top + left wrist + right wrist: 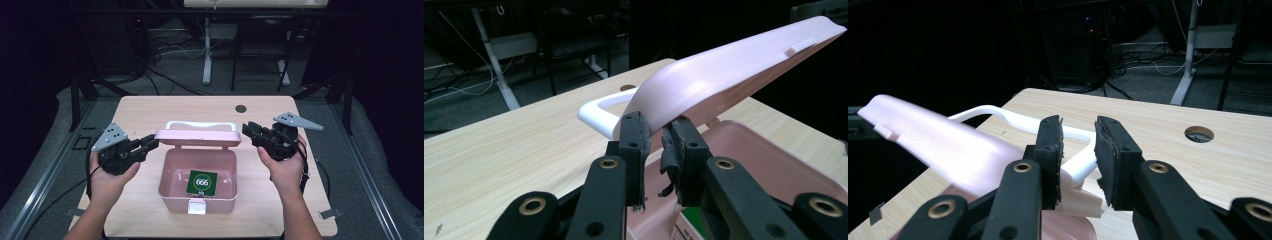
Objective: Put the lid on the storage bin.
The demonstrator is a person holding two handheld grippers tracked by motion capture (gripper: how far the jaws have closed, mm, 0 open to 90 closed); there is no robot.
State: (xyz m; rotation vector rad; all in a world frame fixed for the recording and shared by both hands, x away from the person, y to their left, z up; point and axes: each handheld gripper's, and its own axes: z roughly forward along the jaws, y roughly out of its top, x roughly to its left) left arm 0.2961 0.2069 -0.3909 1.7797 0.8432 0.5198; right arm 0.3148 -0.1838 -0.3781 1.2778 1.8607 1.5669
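Raising the hinged lid (197, 136) of a pink plastic box (170, 187) that sits mid-table: the left gripper (151, 143) and the right gripper (248, 130) flank the lid's two ends, their jaws parted narrowly astride its corners without pressing. The lid stands propped open (white handle (199, 124) at the far side), with a green card (202, 183) inside. Withdrawing both grippers evenly should keep the lid from tipping shut.
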